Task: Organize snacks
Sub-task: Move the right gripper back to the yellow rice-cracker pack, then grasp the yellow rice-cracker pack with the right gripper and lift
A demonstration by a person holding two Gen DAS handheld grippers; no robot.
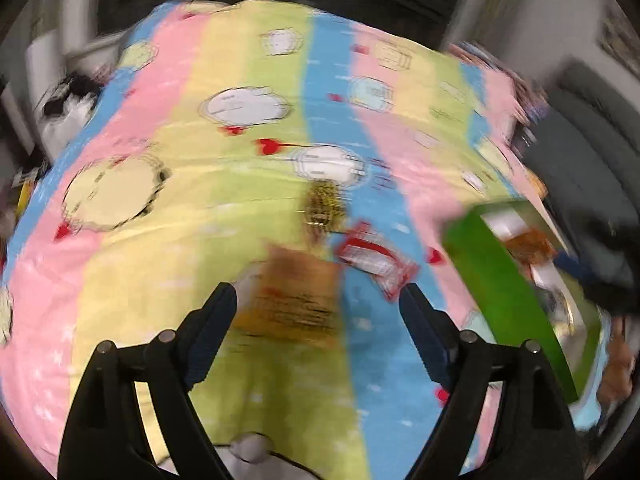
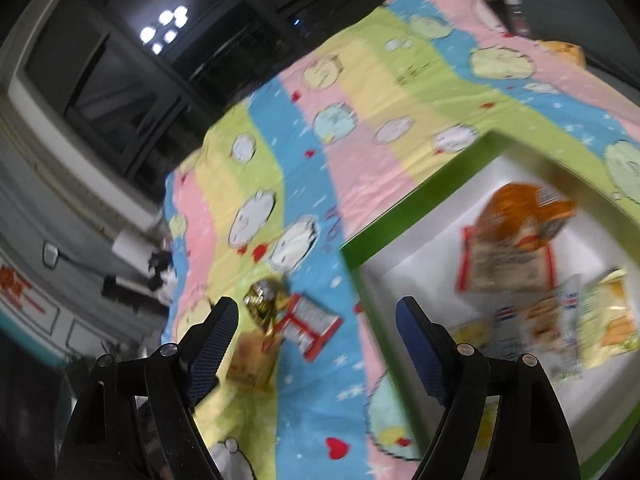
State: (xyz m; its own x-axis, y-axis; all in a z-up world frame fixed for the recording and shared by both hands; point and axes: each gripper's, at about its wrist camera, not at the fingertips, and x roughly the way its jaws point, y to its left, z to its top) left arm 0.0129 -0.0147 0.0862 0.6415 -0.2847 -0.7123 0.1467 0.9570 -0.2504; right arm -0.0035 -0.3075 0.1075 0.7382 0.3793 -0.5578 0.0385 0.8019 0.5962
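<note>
Three snacks lie on the striped bedspread: a brown packet [image 1: 294,300], a red-and-white packet [image 1: 374,258] and a gold-wrapped one [image 1: 322,204]. They also show in the right wrist view as the brown packet [image 2: 250,362], the red-and-white packet [image 2: 310,326] and the gold one [image 2: 262,302]. A green box [image 2: 404,206] with a white inside holds several packets, among them an orange one [image 2: 520,220]. The box shows at the right in the left wrist view [image 1: 496,292]. My left gripper [image 1: 318,308] is open above the brown packet. My right gripper [image 2: 316,320] is open and empty above the bed.
The bedspread [image 1: 168,240] covers a bed with pastel stripes and cartoon prints. Dark windows [image 2: 120,80] stand behind it. A dark grey bulk [image 1: 592,184] lies at the bed's right edge. A black-and-white object [image 2: 162,276] sits beside the bed on the left.
</note>
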